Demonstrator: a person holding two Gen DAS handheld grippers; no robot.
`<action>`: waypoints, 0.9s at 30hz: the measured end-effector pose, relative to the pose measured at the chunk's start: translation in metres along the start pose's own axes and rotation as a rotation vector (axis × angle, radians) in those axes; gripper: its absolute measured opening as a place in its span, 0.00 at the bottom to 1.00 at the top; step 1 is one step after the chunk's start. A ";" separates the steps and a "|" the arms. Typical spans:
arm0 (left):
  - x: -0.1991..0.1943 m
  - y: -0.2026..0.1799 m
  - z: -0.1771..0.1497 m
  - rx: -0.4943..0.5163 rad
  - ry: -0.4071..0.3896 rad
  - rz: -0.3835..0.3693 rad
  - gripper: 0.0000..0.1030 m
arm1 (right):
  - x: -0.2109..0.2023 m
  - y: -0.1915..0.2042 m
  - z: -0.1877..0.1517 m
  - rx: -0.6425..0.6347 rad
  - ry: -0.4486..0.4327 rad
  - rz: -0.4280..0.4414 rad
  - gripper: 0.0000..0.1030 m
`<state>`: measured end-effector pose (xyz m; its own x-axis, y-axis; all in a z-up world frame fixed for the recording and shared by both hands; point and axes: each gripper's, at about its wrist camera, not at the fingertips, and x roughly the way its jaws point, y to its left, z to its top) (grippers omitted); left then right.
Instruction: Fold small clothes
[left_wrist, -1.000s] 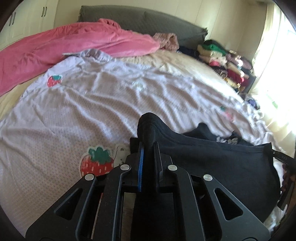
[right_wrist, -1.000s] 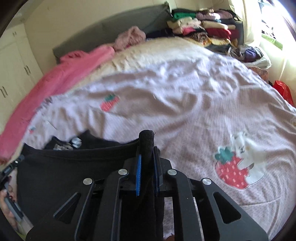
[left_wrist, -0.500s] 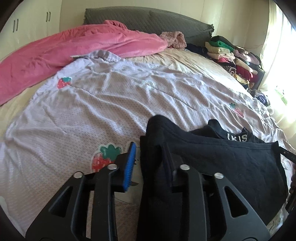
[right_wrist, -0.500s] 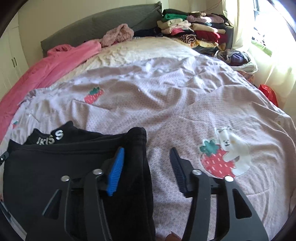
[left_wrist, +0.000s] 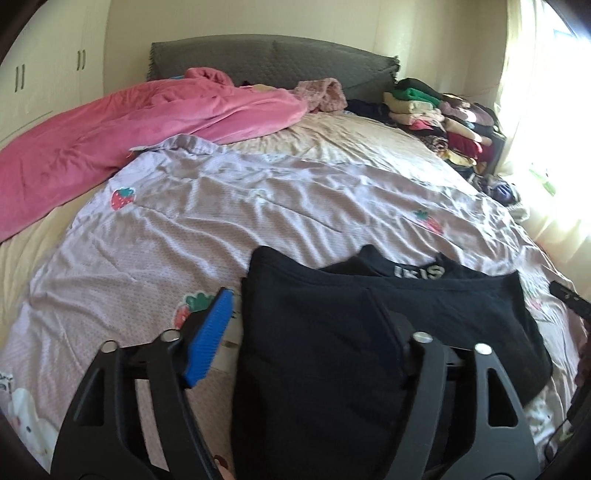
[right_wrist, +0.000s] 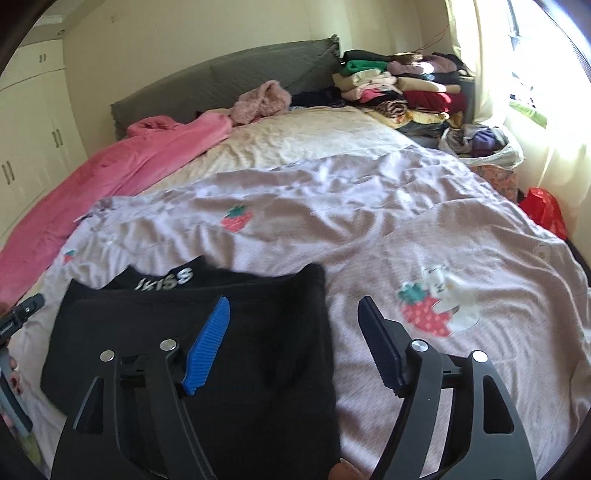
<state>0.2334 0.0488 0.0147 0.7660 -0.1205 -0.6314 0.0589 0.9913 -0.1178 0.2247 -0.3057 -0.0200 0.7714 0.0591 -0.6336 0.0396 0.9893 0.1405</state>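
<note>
Setting: home bedroom
Evidence: bed (left_wrist: 258, 206) with grey headboard (left_wrist: 266, 62), strawberry-print quilt (right_wrist: 369, 229), wardrobe doors (left_wrist: 48, 74), stacked clothes (right_wrist: 402, 88)

Black garment (right_wrist: 229, 332) with whitish lettering, lilac strawberry-print sheet (left_wrist: 221, 221), pink blanket (left_wrist: 110, 140), seemingly grey headboard (left_wrist: 258, 59).

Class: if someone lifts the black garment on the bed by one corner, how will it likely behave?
The black garment would probably droop, since it lies folded in soft layers. It looks light, as thin fabric. It may slide a little on the quilt and come unfolded.
</note>
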 end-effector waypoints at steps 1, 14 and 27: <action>-0.003 -0.003 -0.002 0.004 -0.003 -0.002 0.71 | -0.002 0.004 -0.003 -0.014 0.003 0.002 0.70; -0.019 -0.033 -0.051 0.060 0.087 -0.041 0.78 | -0.026 0.044 -0.038 -0.114 0.005 0.071 0.76; -0.001 -0.044 -0.087 0.152 0.182 0.022 0.81 | 0.010 0.036 -0.064 -0.060 0.185 0.014 0.77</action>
<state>0.1745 0.0003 -0.0461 0.6408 -0.0927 -0.7621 0.1498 0.9887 0.0057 0.1932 -0.2611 -0.0705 0.6418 0.0910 -0.7614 -0.0128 0.9941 0.1081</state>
